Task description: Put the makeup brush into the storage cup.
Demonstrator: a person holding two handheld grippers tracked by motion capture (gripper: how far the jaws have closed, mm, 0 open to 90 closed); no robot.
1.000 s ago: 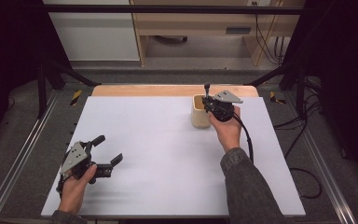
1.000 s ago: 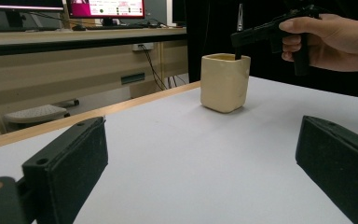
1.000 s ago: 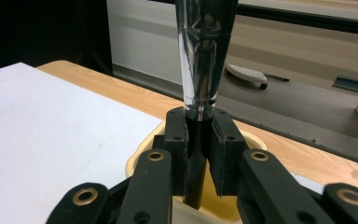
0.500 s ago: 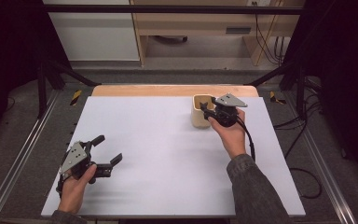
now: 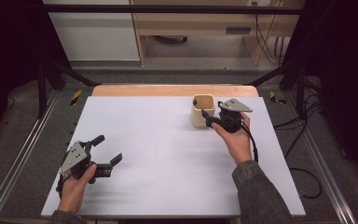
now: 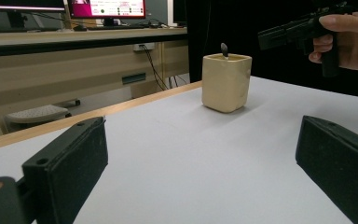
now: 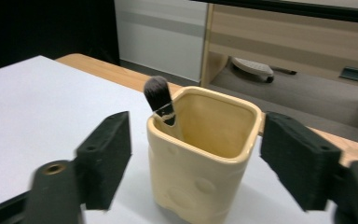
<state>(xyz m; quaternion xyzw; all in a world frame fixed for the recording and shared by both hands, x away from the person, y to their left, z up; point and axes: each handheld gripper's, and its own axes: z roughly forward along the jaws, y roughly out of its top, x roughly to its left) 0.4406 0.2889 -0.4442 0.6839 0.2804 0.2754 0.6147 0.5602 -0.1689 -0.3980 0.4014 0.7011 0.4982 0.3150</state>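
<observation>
A cream square cup stands at the far right of the white tabletop, with a dark-bristled brush leaning in it, bristles up. My right gripper sits just right of the cup. Its jaws have just been opening, and its pads touch nothing. In the right gripper view the cup and brush stand just ahead of my right gripper. My left gripper rests open and empty at the front left. The left gripper view shows the cup far beyond my left gripper.
A wooden strip edges the table's far side. Metal rails run along both sides of the table. Cables lie on the floor to the right. A wooden desk stands behind the table.
My right gripper has drawn back to the right from over the cup and its jaws have opened. The brush stays in the cup. The left gripper has not moved.
</observation>
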